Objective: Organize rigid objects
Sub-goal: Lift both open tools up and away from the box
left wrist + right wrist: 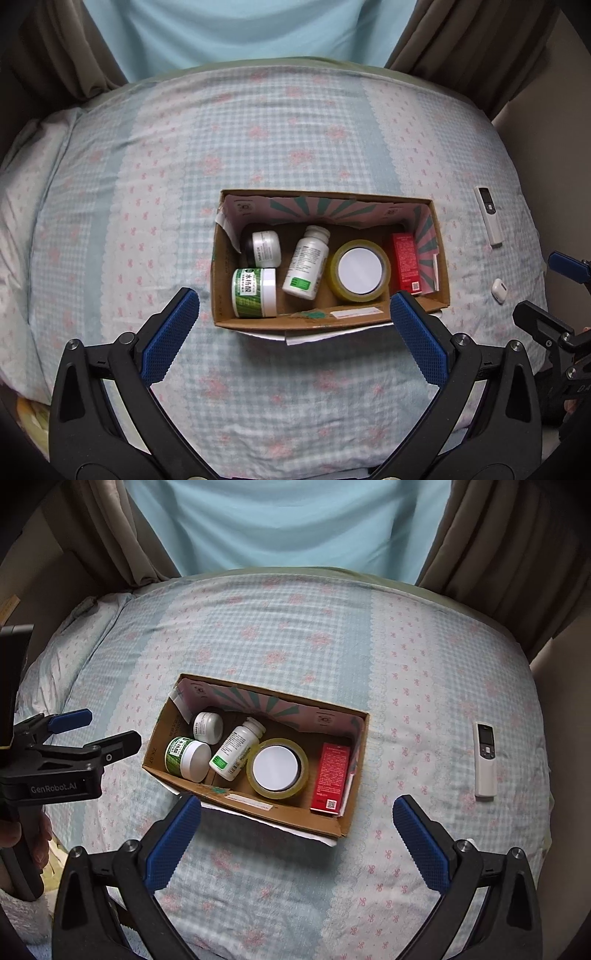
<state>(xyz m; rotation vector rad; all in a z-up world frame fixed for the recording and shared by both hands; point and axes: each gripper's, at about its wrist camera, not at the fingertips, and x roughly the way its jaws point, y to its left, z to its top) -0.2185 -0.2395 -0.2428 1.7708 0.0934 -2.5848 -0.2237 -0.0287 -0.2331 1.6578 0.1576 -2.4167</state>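
grippers, left gripper and right gripper, hover wide, empty, angled down over cardboard box.

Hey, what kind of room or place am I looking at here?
Most likely a bedroom. The cardboard box of jars and bottles sits on a bed with a checked, floral bedsheet, a pillow lies at one side, and curtains hang behind.

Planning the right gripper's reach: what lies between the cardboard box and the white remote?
Only bare patterned bedspread between the cardboard box and white remote, clearest in the right wrist view.
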